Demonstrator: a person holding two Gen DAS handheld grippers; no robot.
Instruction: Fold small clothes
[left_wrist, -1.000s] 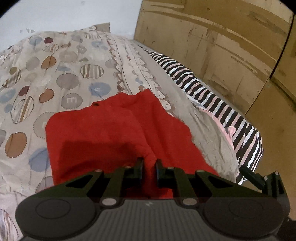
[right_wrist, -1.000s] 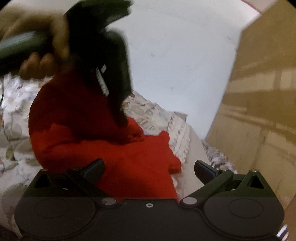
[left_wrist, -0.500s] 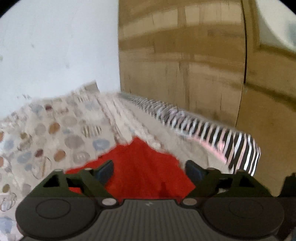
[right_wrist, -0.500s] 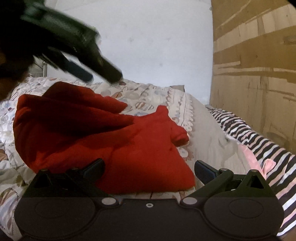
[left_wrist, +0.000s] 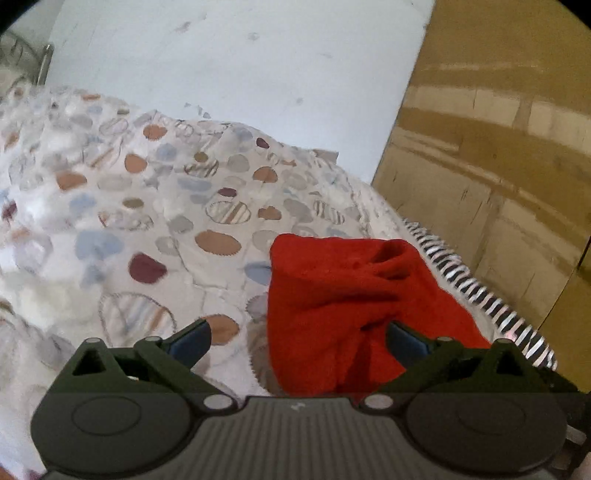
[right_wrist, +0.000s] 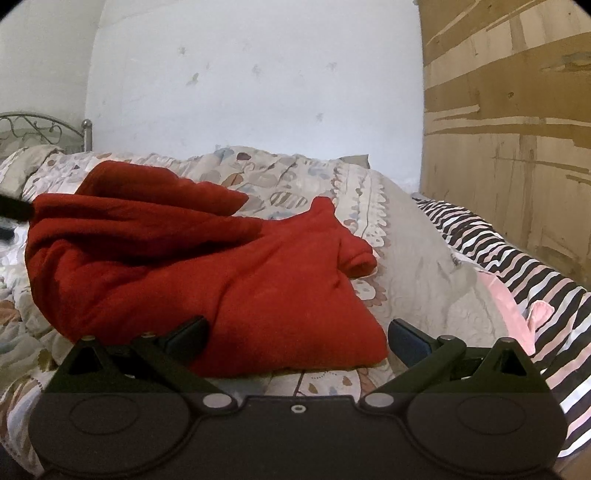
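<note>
Red garment: one soft fleece-like piece, loosely folded over itself, lying on the bed near its right edge, on the spotted bedspread; upper layer bunched toward the left, a small cuff-like lobe jutting toward the right edge. Striped black-and-white cloth: runs along the bed's right edge, beside a wooden panel. Left claw: released, jaws just opened wide; nothing pinched, the garment's near end lying loose between the fingers, bunched toward the right-hand one. Right claw: released, jaws spread wide, the garment's near corner in the gap with neither pad pressing it. White wall behind the bed; metal headboard at far left.
</note>
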